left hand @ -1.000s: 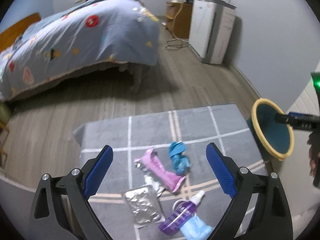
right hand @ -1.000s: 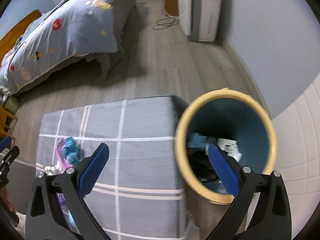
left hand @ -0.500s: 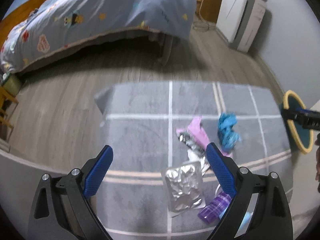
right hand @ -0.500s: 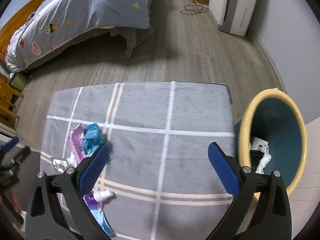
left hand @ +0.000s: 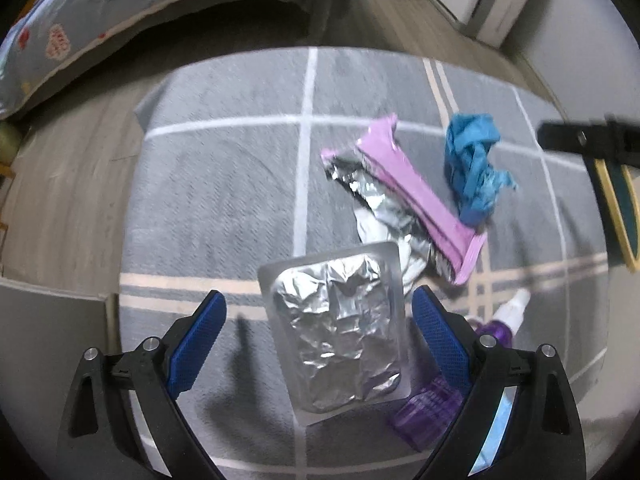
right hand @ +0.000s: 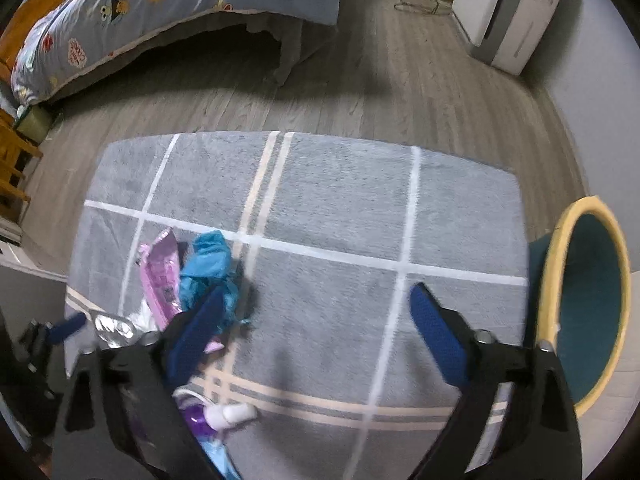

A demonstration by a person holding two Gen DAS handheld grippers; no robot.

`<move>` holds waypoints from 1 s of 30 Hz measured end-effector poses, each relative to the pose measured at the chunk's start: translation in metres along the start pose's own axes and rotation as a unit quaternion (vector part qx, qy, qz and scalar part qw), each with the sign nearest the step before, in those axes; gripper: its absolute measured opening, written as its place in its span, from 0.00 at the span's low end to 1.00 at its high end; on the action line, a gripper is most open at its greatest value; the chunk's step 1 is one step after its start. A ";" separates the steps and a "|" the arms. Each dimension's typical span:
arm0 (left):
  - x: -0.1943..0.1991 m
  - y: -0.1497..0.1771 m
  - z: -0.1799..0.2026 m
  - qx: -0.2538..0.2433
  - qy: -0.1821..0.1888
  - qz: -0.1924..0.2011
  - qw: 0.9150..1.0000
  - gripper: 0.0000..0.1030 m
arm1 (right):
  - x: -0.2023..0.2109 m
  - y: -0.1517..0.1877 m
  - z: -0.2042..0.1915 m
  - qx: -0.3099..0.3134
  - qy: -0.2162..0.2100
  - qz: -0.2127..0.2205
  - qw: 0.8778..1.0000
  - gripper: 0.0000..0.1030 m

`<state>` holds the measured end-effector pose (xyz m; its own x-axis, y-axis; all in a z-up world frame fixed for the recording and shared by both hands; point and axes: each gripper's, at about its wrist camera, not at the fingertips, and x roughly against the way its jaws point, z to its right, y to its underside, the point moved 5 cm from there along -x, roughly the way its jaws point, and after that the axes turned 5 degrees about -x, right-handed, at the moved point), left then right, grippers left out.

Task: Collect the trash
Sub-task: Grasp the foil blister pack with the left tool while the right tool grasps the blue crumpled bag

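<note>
Trash lies on a grey rug (left hand: 224,184). A silver foil blister pack (left hand: 340,328) sits between the open fingers of my left gripper (left hand: 318,320), just below it. Beyond lie a pink wrapper (left hand: 416,196), crumpled foil (left hand: 380,200), a blue crumpled bag (left hand: 474,168) and a purple spray bottle (left hand: 436,404). My right gripper (right hand: 316,320) is open and empty above the rug (right hand: 340,208), with the blue bag (right hand: 208,264) and pink wrapper (right hand: 160,268) at its left finger. The teal bin with a yellow rim (right hand: 588,304) stands at the rug's right.
A bed with a blue patterned quilt (right hand: 160,8) stands beyond the rug on the wooden floor (right hand: 360,92). A white appliance (right hand: 508,12) stands against the far right wall. Wooden furniture (right hand: 12,160) is at the left edge.
My left gripper has dropped down and forward over the blister pack, which now lies between its fingers. My right gripper has swung left from the bin to over the rug.
</note>
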<state>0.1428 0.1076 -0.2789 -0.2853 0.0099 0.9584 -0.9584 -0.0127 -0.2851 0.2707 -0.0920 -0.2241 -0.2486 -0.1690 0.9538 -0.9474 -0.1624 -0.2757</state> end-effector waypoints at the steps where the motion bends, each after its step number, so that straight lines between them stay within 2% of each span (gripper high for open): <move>1: -0.003 0.001 0.000 0.001 0.006 -0.004 1.000 0.91 | -0.003 0.000 -0.003 -0.006 -0.009 -0.004 1.000 0.77; 6: -0.011 0.008 0.001 -0.006 0.020 -0.013 1.000 0.91 | -0.017 0.001 -0.026 -0.009 -0.049 -0.024 0.998 0.69; 8: -0.014 0.013 0.003 -0.012 0.022 -0.016 1.000 0.90 | -0.022 0.002 -0.034 0.000 -0.054 -0.033 0.998 0.62; 11: -0.015 0.015 0.001 -0.017 0.022 -0.011 1.000 0.88 | -0.030 0.005 -0.045 0.005 -0.074 -0.048 0.996 0.60; 15: -0.012 0.013 0.003 -0.020 0.018 -0.004 1.000 0.73 | -0.040 0.010 -0.054 0.014 -0.080 -0.064 0.995 0.58; 19: -0.010 0.012 -0.002 -0.012 0.022 -0.003 1.000 0.69 | -0.051 0.017 -0.060 0.020 -0.084 -0.088 0.992 0.44; 22: -0.007 0.012 -0.004 -0.015 0.021 -0.001 1.000 0.68 | -0.051 0.018 -0.061 0.028 -0.077 -0.087 0.993 0.40; 30: 0.011 0.006 -0.005 -0.001 0.018 0.023 1.000 0.67 | -0.029 0.011 -0.043 0.004 -0.086 -0.058 0.995 0.39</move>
<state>0.1339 0.1129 -0.2701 -0.3293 0.0448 0.9432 -0.9442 -0.0110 -0.3292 0.2585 -0.0471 -0.2497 -0.0988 -0.3116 0.9451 -0.9661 -0.1977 -0.1662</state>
